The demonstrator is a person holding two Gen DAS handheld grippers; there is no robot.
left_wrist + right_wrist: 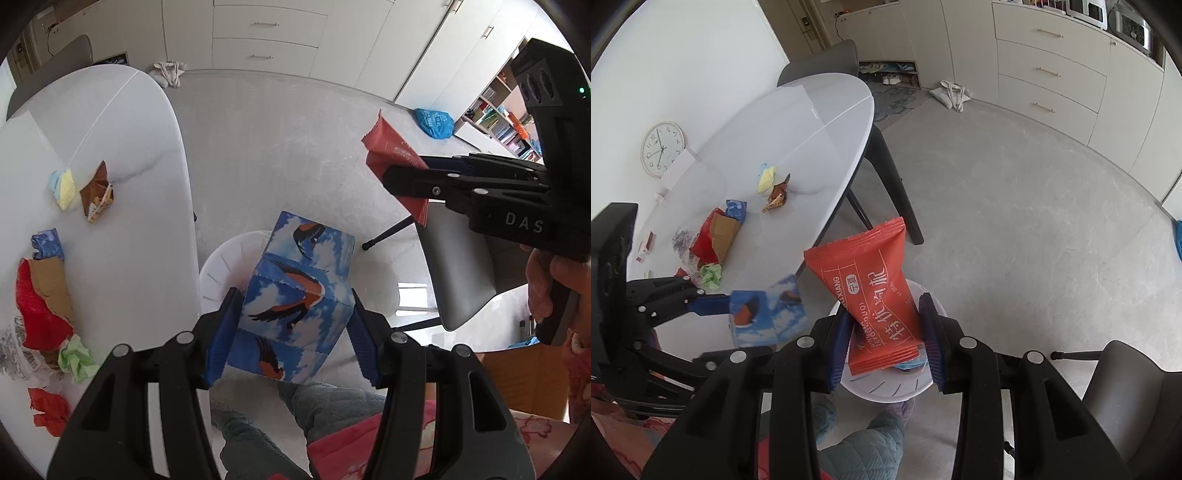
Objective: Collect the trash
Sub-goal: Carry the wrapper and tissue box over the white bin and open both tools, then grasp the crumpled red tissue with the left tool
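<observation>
My left gripper [291,328] is shut on a blue box printed with birds [295,295] and holds it over a white bin [229,258] on the floor. The box shows in the right wrist view [768,314] too. My right gripper [886,339] is shut on a red snack packet [875,295] and holds it above the same bin [886,391]. The packet also shows in the left wrist view [391,151]. More trash lies on the white table [129,221]: a brown wrapper [96,192], a yellow-blue wrapper [62,188], red and brown packaging [40,306], and green paper [77,360].
Grey chairs stand at the table's far end [827,59] and beside the bin [458,266]. A blue bag [434,122] and a white cloth bag [170,74] lie on the floor. Cabinets line the far wall. A clock [662,149] leans on the wall by the table.
</observation>
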